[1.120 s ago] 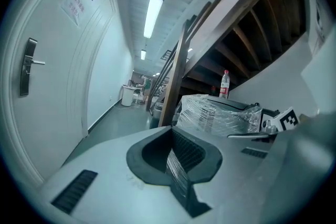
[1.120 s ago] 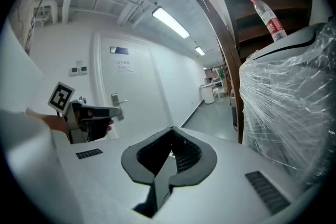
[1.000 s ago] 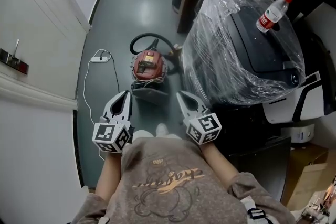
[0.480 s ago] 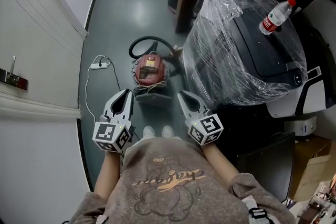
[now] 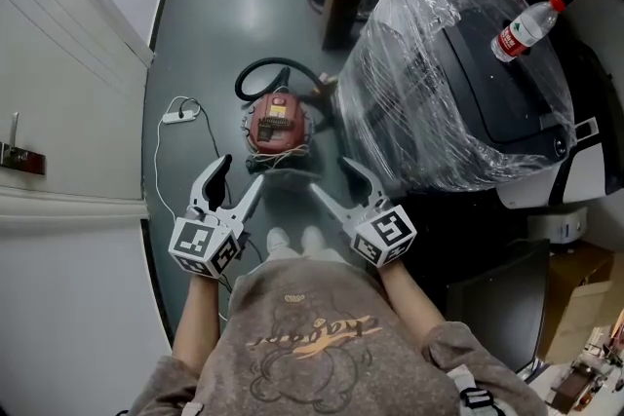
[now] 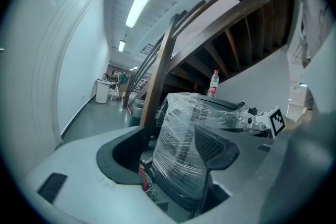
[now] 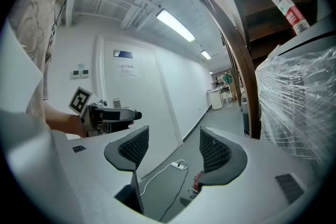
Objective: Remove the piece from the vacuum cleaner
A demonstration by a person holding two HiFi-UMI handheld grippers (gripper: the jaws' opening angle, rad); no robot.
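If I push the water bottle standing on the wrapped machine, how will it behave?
The water bottle is tall and narrow and stands upright, so a push near its cap would probably tip it. The plastic wrap under it looks smooth, so it may also slide. Once down, its round body would likely roll.

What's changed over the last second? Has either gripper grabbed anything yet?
The left gripper and the right gripper were both shut. Their jaws are now opening, with nothing between them. Neither has taken hold of anything. The red vacuum cleaner lies untouched on the floor in the same spot, and the bottle is unmoved.
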